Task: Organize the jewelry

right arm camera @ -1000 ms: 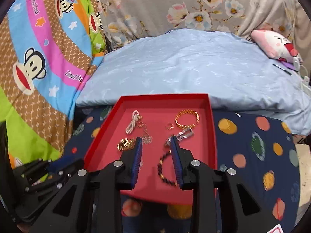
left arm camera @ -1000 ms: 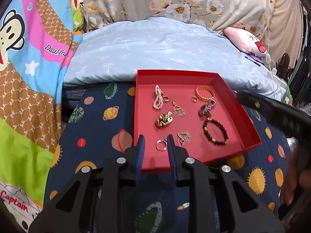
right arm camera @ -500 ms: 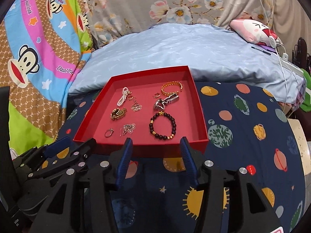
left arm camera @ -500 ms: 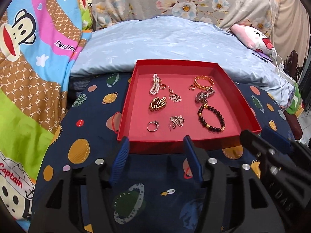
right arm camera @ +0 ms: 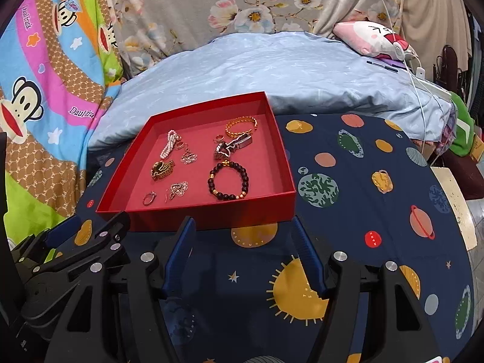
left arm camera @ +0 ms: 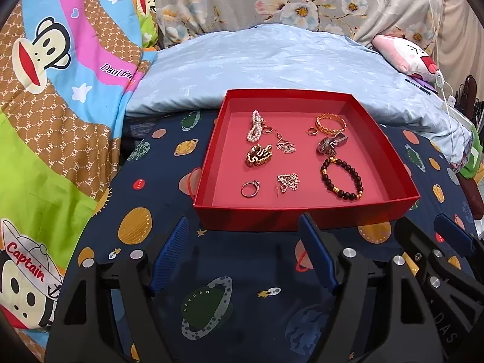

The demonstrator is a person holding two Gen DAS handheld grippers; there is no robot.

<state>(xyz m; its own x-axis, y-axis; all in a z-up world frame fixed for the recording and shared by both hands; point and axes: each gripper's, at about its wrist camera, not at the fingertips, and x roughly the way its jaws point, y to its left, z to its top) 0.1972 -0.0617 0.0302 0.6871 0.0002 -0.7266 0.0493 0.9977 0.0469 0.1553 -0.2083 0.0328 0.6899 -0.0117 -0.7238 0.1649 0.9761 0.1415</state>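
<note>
Jewelry sits in the red tray point(left arm camera: 305, 214), straight ahead of both tools and just past their tips. Left tool point(left arm camera: 243, 227) and right tool point(right arm camera: 240, 227) are both opening with nothing between them; ring point(left arm camera: 250, 188) is nearer the left, bead bracelet point(right arm camera: 228, 181) nearer the right

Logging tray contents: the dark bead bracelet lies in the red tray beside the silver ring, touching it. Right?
Not quite. The dark bead bracelet lies in the red tray, but apart from the silver ring; a filigree earring sits between them. The left wrist view shows this.
</note>
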